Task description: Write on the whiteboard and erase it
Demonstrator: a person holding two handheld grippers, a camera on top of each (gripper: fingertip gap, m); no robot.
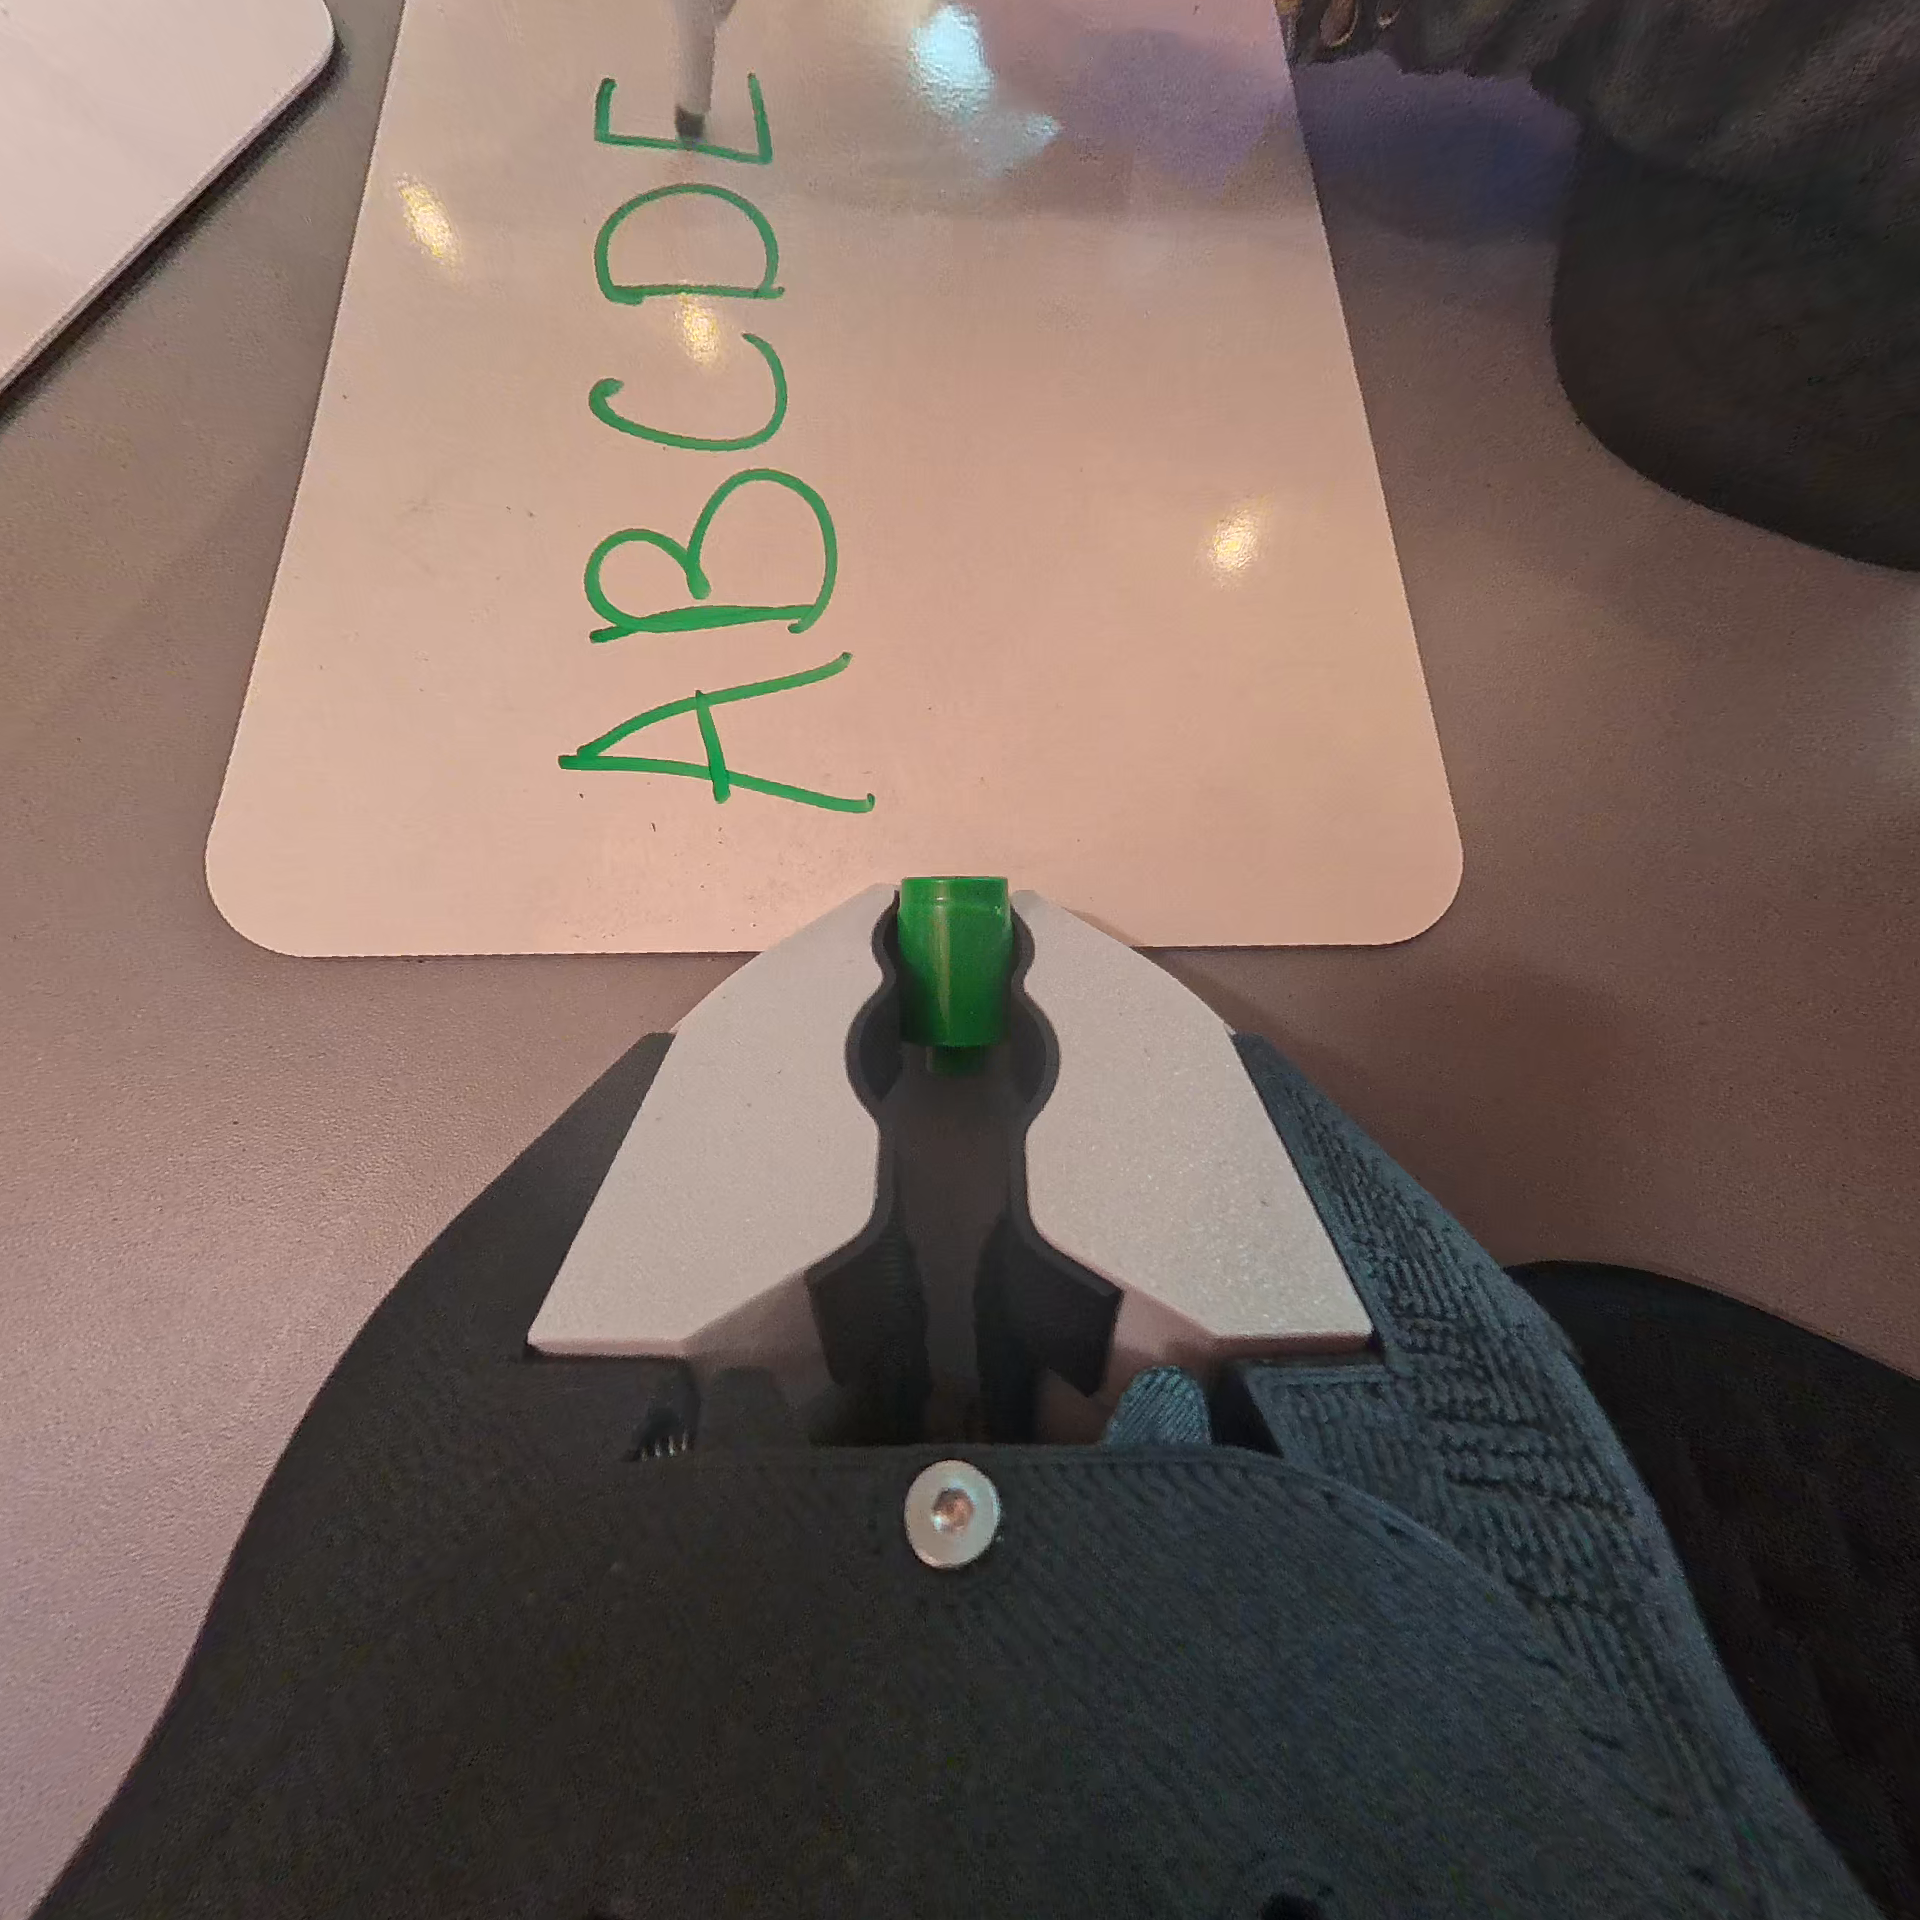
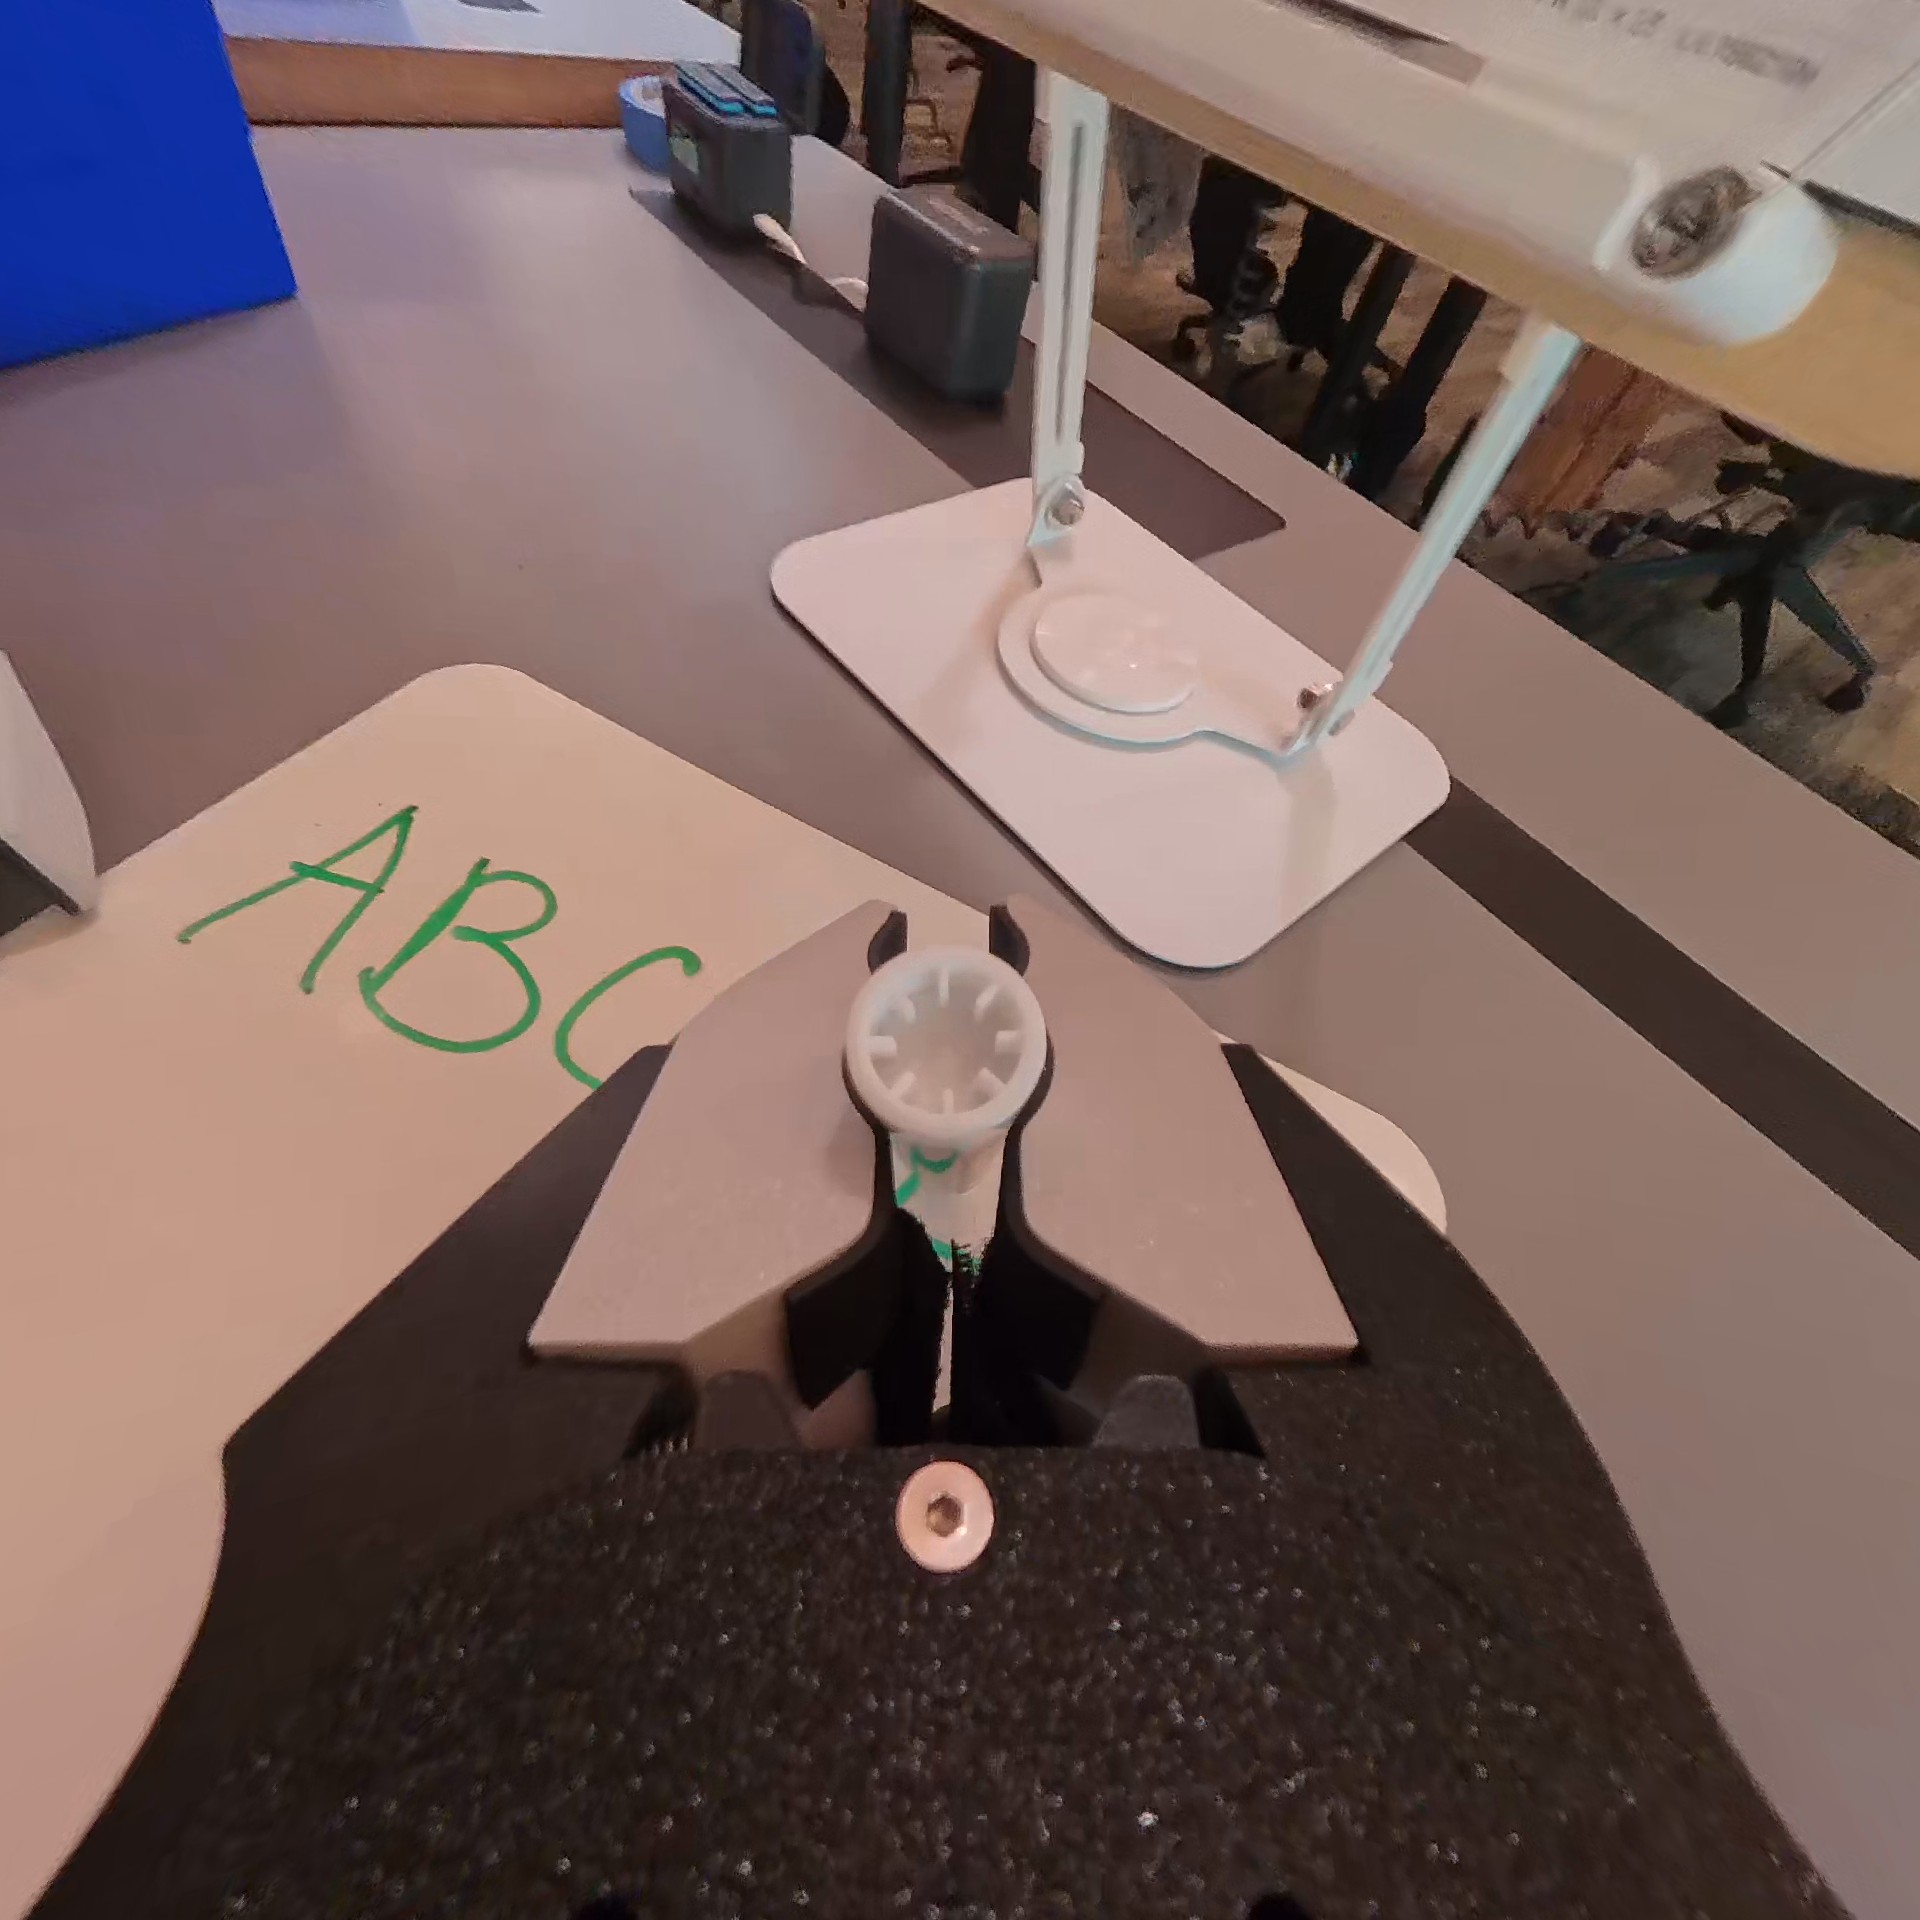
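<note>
Whiteboard (image 1: 1039, 644) flat on table, green lettering mid-row. Right gripper (image 2: 943, 1023) clamps marker (image 2: 943, 1049), tip on board; left gripper (image 1: 954, 966) pinches green cap (image 1: 954, 961). Risk: loose board sliding, strokes smearing.

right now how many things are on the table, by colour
white: 3 – board, marker, stand
green: 1 – cap
dark grey: 2 – boxes
blue: 2 – tape roll, panel
total: 8
The marker sits in the right claw, the cap in the left claw.
</note>
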